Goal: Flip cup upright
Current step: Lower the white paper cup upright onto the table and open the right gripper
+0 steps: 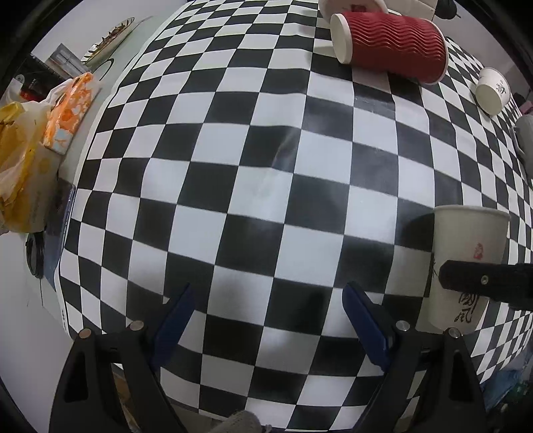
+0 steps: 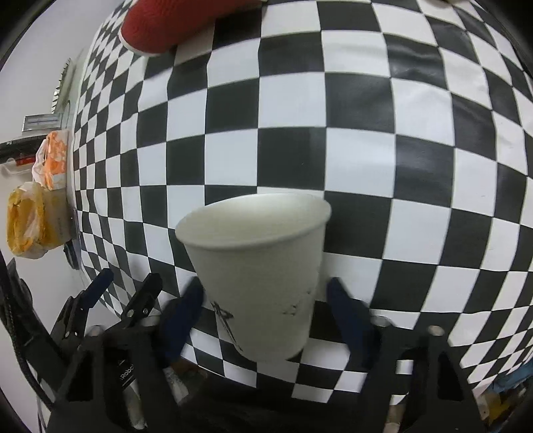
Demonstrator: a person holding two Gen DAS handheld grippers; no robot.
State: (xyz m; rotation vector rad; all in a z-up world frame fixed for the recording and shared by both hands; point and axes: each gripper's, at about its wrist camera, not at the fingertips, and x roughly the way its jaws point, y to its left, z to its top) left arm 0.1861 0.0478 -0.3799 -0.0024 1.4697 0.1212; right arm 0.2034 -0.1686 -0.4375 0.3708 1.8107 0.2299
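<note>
- Fingers of the right hand-held gripper (image 2: 265, 296) flank the white paper cup (image 2: 256, 276) low on its wall; its blue pads sit at the cup's left and right sides, seemingly clamping it, though contact is hard to confirm.
- White paper cup stands mouth up, slightly tilted, over the near part of the checkered tabletop (image 2: 366, 160); whether its base touches the cloth cannot be told. Dark brush lettering marks its lower wall.
- Left hand-held gripper (image 1: 268, 309) is spread wide with nothing between its blue pads, hovering over the near squares just left of the cup.
- From the left wrist view the same cup (image 1: 466, 266) shows at the near right, with a black finger of the right tool crossing its wall.
- Off the cloth's left edge lie a yellow plastic bag (image 1: 20, 166) and an orange-patterned packet (image 1: 68, 110).
- Farther right, a small white cup (image 1: 493, 90) lies on its side.
- At the far edge a red ribbed cup (image 1: 389, 43) lies on its side, its white mouth turned left.
- Just behind it, another white cup (image 1: 353, 6) is partly cut off by the frame.
</note>
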